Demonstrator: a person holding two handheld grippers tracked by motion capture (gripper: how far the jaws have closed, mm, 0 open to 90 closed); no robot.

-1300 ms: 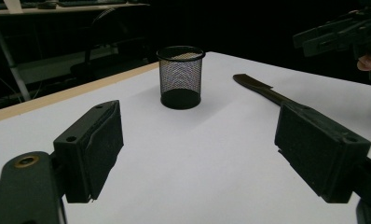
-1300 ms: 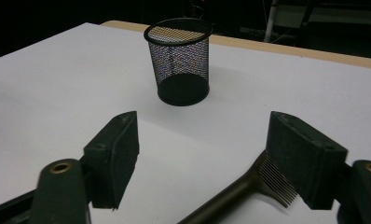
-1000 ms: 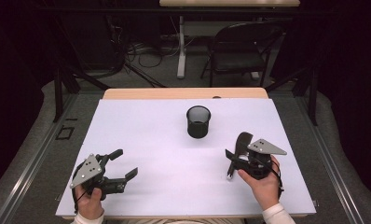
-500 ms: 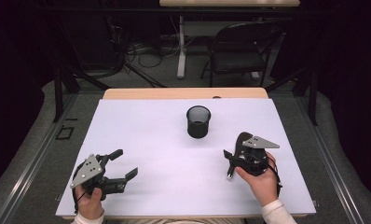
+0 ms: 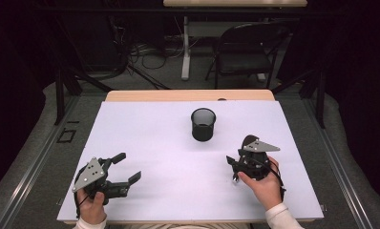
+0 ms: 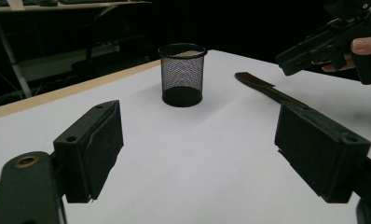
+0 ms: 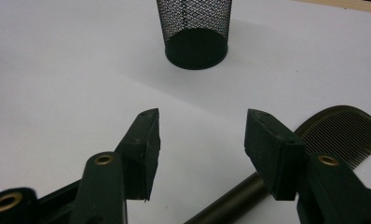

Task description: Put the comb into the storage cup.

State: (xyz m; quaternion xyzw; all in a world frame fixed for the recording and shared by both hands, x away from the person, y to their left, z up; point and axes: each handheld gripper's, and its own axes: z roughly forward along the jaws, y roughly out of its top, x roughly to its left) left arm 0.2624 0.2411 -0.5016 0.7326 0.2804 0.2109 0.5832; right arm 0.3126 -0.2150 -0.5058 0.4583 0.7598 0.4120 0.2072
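While the left gripper rests near the near left corner of the table, its jaws stand wide apart with nothing between them, held in the person's left hand at the near edge. Seen along its own jaws in the left gripper view, the two black pads frame bare white surface, with the cup and the comb farther off.

Toward the near right corner, the right hand holds the right gripper tilted down over the comb. Its jaws have just been closing, yet they are still partly apart and press on nothing. In the right gripper view the comb's dark handle runs under the right-hand jaw toward the gap, while its toothed end lies beyond and beside that jaw; whether the jaw touches the comb I cannot tell. In the high view the comb's rounded end peeks out just past the gripper's grey plate, on the right half of the table.

Farther on, the black mesh cup stands upright near the middle of the table, somewhat toward the far edge, well apart from both grippers and clear of the comb.

Beyond the far edge, a dark chair stands on the floor.
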